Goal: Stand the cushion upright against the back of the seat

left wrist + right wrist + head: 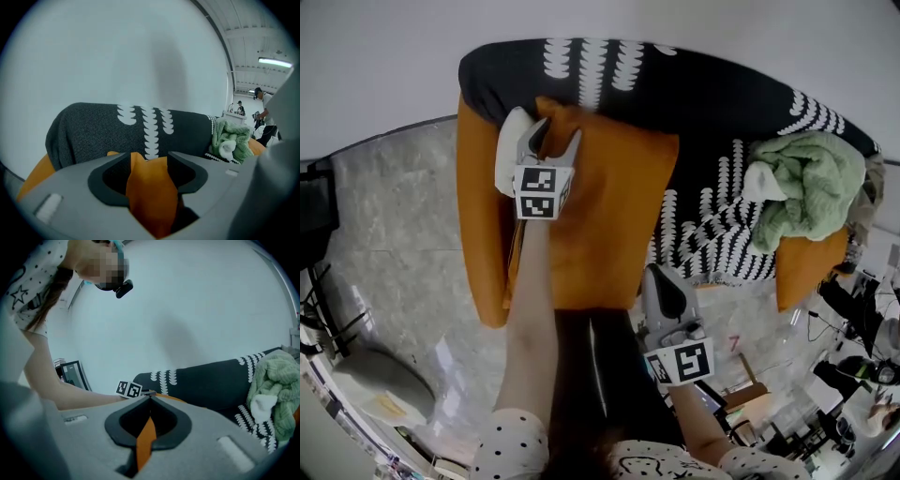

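An orange cushion point(600, 216) spreads over the seat of an orange sofa point(478, 216), its far edge by the back, which a dark throw with white patterns point(675, 89) covers. My left gripper point(551, 141) is at the cushion's far left corner. Its jaws stand wide apart around the orange cloth point(150, 197), with dark gaps on both sides. My right gripper point(654, 277) is at the near right corner, shut on a thin fold of the cushion point(145, 439). In the right gripper view the left gripper's marker cube point(129, 389) shows beyond the jaws.
A crumpled green blanket point(802, 187) lies on the sofa's right part, above a second orange cushion point(806, 267). Marble floor point(394, 234) surrounds the sofa. Cables and clutter point(844, 375) crowd the lower right. People stand far off point(262, 112).
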`<state>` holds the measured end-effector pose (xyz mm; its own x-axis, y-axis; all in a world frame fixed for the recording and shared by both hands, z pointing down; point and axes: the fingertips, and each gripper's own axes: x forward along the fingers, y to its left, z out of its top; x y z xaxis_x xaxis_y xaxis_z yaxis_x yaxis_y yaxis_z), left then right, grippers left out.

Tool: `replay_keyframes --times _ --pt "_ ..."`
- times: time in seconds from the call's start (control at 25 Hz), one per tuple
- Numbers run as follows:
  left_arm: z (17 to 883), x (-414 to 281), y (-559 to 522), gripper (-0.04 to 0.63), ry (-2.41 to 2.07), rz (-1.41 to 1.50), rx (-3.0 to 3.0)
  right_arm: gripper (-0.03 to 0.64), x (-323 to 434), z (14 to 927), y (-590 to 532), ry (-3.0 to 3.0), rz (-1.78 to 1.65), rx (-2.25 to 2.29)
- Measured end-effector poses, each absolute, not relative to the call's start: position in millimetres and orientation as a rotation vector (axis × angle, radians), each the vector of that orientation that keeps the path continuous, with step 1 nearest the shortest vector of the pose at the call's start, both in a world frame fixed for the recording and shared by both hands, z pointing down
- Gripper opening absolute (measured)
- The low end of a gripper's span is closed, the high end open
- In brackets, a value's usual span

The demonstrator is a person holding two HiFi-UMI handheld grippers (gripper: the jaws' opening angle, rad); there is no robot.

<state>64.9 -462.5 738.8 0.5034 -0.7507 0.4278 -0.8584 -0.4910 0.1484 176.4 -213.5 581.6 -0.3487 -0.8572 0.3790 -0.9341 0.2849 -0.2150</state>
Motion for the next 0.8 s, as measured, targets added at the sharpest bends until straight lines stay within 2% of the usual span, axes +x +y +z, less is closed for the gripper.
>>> replay_keyframes --times 0.2,0.36,0.48,0.64,0.8 --pt "759 72 -463 0.244 -1.306 0.502 2.338 -0.002 182 578 -216 -2.361 0.61 1.681" --pt "771 76 -461 0.206 -1.274 0.537 2.338 -0.002 184 579 -220 -2.348 0.616 1.699" --pt "777 77 -458 0.152 -1.278 0.569 2.36 -0.002 185 580 -222 -2.341 0.621 1.708" --pt "777 72 -457 0.037 -1.311 0.617 2.396 -0.002 181 579 -225 -2.334 0.624 1.711" --pt "771 69 -455 0.009 -1.314 0.612 2.418 -0.002 176 580 -226 -2.322 0.631 1.711"
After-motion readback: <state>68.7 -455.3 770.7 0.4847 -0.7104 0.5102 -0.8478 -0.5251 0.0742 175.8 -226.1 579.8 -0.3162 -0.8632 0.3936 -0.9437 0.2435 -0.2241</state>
